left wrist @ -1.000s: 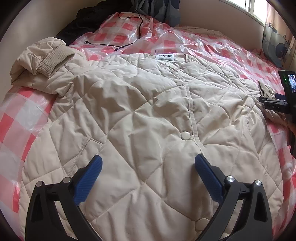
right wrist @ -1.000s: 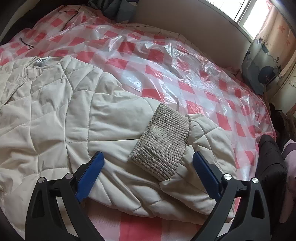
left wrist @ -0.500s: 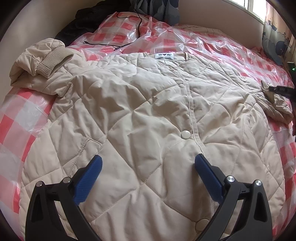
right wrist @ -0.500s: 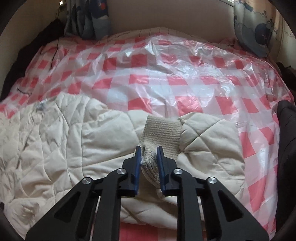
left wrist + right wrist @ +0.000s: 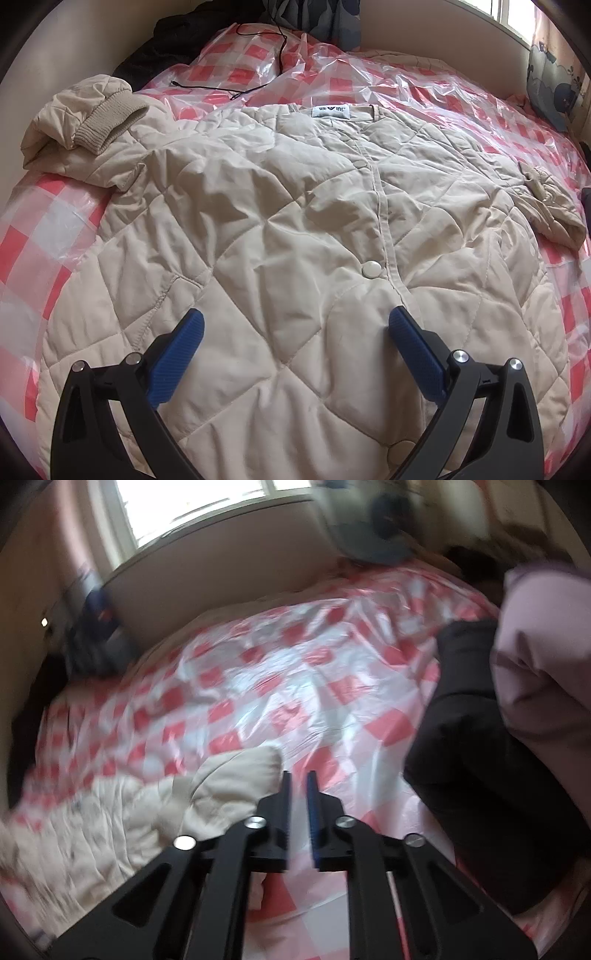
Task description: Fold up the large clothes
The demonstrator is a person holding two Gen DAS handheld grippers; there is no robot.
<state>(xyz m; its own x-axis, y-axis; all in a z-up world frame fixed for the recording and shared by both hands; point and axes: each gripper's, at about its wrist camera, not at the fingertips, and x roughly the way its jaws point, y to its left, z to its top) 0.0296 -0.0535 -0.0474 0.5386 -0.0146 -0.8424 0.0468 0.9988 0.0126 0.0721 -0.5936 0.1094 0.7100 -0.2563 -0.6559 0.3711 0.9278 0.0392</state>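
A beige quilted jacket (image 5: 280, 236) lies flat, front up, on the red-checked plastic-covered bed (image 5: 48, 236). Its left sleeve with a ribbed cuff (image 5: 107, 122) is bunched at the upper left. Its right sleeve (image 5: 550, 206) lies folded at the right edge. My left gripper (image 5: 293, 328) is open and empty, hovering over the jacket's lower front. In the blurred right wrist view my right gripper (image 5: 298, 786) is nearly shut with nothing seen between the jaws. It sits just right of the jacket's sleeve (image 5: 229, 782).
A black cable (image 5: 258, 59) and dark clothes (image 5: 159, 44) lie at the head of the bed. A dark garment (image 5: 480, 738) and a pale pink one (image 5: 546, 657) are piled at the bed's right side. A window (image 5: 207, 502) and wall border the far side.
My right gripper was shut on the sleeve's ribbed cuff; now the cuff is out of its jaws and the gripper has swung right, view blurred. The left gripper has not moved.
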